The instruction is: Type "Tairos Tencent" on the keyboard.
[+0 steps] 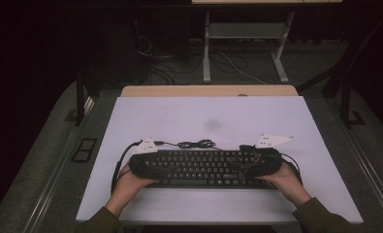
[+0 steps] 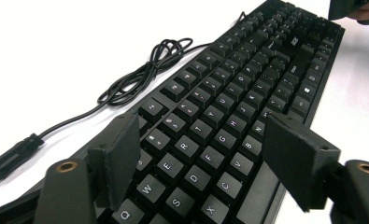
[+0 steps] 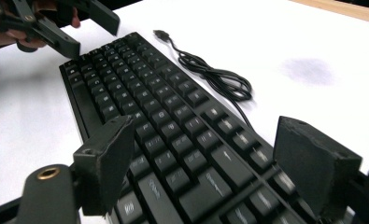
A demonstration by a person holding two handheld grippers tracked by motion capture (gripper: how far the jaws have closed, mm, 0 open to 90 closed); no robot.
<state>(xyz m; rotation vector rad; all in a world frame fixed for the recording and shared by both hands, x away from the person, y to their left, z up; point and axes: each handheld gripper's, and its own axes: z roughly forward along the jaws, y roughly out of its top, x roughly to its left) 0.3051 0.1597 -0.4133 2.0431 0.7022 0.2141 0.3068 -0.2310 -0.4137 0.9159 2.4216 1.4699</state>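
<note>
Both open and gripping nothing, left gripper (image 1: 148,158) and right gripper (image 1: 257,158) poised over either end of the black keyboard (image 1: 206,167) lying flat near the table's (image 1: 203,116) front edge, apparently just set down, coiled cable (image 1: 196,143) behind it.

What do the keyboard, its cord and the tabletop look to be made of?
Keyboard: likely hard black plastic, matt, with moulded keycaps and printed pale letters.
Cord: looks like thin black rubbery or plastic-sheathed cable, since it lies in loose soft loops; a plug ends it.
Tabletop: smooth white surface, perhaps laminate or a sheet, with a faint grey smudge; a wood-coloured edge shows at the far side.
</note>
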